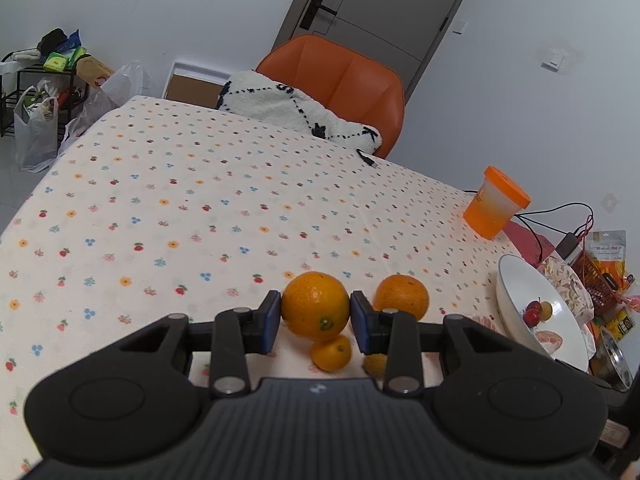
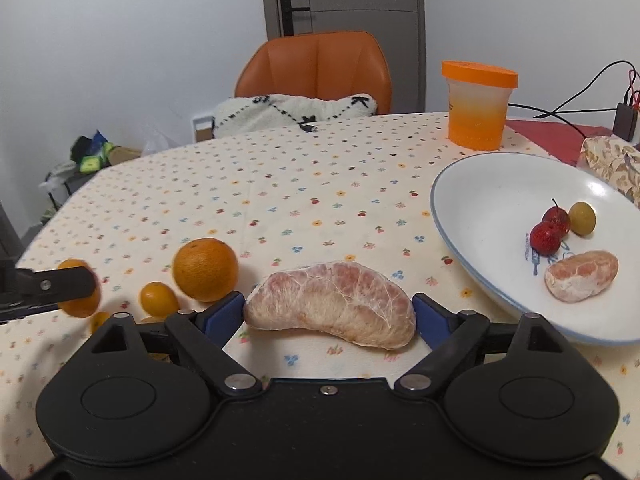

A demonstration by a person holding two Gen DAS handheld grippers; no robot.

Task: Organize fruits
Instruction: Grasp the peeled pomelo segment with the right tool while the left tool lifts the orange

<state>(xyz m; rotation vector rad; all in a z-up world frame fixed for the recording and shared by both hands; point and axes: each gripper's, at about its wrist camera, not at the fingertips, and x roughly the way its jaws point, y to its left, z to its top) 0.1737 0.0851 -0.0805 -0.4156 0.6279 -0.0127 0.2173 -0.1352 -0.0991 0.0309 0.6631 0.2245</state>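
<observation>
My left gripper is shut on a large orange, with a blue pad against each side. A second orange lies just right of it and small kumquats lie below on the cloth. My right gripper is shut on a peeled pomelo segment, held by its two ends just above the tablecloth. The white bowl to the right holds another pomelo piece, two red fruits and a small yellow one. The left gripper's finger shows at the left edge.
An orange-lidded cup stands behind the bowl. An orange chair with a white cushion sits at the far table edge. Cables and a black adapter lie at the right. Snack packets crowd the table's right end.
</observation>
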